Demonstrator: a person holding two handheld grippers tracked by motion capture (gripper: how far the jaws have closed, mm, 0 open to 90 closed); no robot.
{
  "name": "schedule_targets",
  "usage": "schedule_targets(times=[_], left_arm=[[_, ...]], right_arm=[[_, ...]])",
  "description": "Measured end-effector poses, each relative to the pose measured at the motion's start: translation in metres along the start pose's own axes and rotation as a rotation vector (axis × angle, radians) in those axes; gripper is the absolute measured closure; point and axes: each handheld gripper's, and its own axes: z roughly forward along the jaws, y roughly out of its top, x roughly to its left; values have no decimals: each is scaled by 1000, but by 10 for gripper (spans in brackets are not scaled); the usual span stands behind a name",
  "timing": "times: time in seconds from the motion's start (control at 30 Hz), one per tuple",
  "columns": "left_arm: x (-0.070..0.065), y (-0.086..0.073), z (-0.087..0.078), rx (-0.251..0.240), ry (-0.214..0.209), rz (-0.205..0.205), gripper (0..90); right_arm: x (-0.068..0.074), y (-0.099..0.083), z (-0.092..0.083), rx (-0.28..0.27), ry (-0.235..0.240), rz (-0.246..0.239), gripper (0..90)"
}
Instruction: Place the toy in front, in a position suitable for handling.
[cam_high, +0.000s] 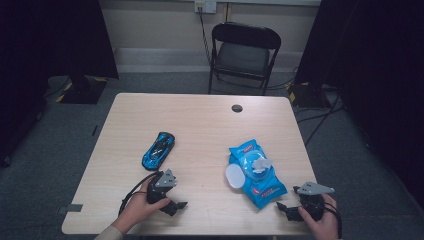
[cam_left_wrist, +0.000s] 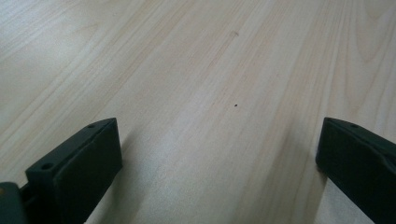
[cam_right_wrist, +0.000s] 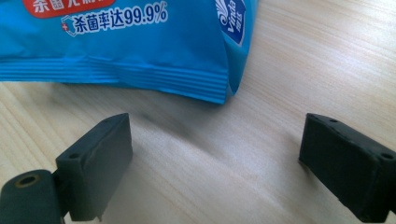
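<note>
The left tongs (cam_high: 175, 205) rest low on the table (cam_high: 200, 120) at about 7 o'clock, jaws wide apart with bare wood between them. A blue toy car (cam_high: 158, 150) lies just beyond, toward 11 o'clock of them. Near the table's 5 o'clock, the wipes pack (cam_high: 256, 172) lies flat, lid flipped open. The right tongs (cam_high: 283, 209) sit just beside its near corner, open, gripping nothing.

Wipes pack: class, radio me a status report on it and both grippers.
Left gripper open, empty. Right gripper open, short of wipes pack. Pack flat, lid flipped open. Nothing between.
</note>
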Motion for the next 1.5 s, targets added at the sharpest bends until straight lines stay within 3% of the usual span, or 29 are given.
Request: schedule_targets(times=[0.3,0.4,0.47,0.53,0.63,0.67,0.87,1.2,1.5], left_arm=[[0,0,0,1,0,0,0],[0,0,0,1,-1,0,0],[0,0,0,0,0,0,0],[0,0,0,1,-1,0,0],[0,0,0,0,1,0,0],[0,0,0,2,3,0,0],[0,0,0,2,3,0,0],[-1,0,0,-3,6,-8,0],[-1,0,0,-3,6,-8,0]], right_arm=[[0,3,3,5,10,-7,63],[1,8,0,14,48,-1,192],[3,11,-2,12,63,16,132],[6,14,-3,15,59,-11,153],[9,18,-4,1,64,-14,150],[13,22,-4,-9,57,-40,144],[17,31,3,-18,46,-44,143],[15,38,12,-7,67,-24,140],[14,42,13,-6,51,-32,138]])
